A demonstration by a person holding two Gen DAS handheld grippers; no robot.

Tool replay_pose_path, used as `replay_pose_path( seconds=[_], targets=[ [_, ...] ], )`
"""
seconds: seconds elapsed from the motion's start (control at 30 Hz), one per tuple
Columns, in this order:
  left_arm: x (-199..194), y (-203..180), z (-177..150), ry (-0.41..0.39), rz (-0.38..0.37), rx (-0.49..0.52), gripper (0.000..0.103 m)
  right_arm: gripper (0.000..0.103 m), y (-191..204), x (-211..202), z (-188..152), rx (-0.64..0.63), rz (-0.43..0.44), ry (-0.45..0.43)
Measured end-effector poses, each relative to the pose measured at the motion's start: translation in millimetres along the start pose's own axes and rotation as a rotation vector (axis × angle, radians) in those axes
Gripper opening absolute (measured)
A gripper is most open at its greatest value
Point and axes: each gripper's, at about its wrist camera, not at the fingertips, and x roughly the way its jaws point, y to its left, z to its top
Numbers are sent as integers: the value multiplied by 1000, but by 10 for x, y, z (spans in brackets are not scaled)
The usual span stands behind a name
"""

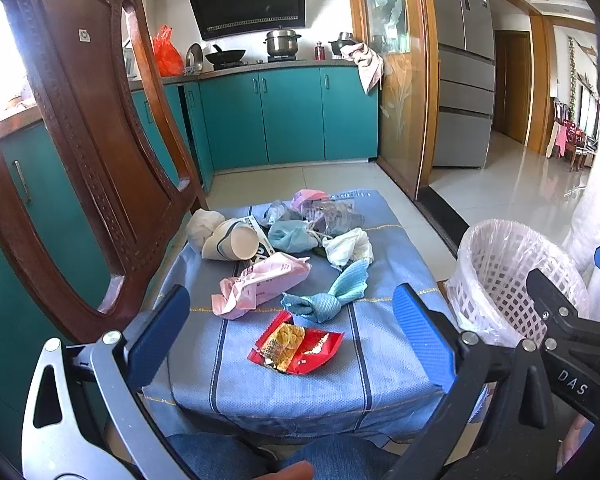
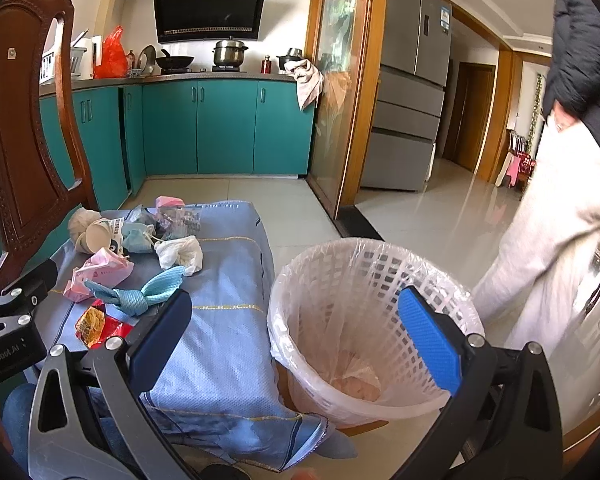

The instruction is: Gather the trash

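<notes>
Trash lies on a blue cloth-covered stool (image 1: 380, 360): a red snack wrapper (image 1: 296, 346), a knotted blue cloth (image 1: 328, 294), a pink wrapper (image 1: 260, 288), a paper cup (image 1: 232, 240), white tissue (image 1: 348, 248) and more wrappers behind. My left gripper (image 1: 292, 320) is open and empty, just above and before the red wrapper. My right gripper (image 2: 296, 328) is open and empty, held over the white lined basket (image 2: 300, 280), which has some trash at its bottom (image 2: 356, 384). The basket also shows in the left wrist view (image 1: 512, 276).
A carved wooden chair (image 1: 80, 140) stands close on the left of the stool. Teal kitchen cabinets (image 1: 288, 116) are behind. A person in white trousers (image 2: 552, 248) stands right of the basket. My knees (image 1: 228, 456) are below the stool's near edge.
</notes>
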Motion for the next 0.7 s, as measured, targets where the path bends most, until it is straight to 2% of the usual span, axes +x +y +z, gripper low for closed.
replay_pose_path(
  seconds=[0.7],
  targets=[
    [62, -31, -3, 20, -10, 10, 101, 101, 34, 59, -18, -3, 2, 10]
  ],
)
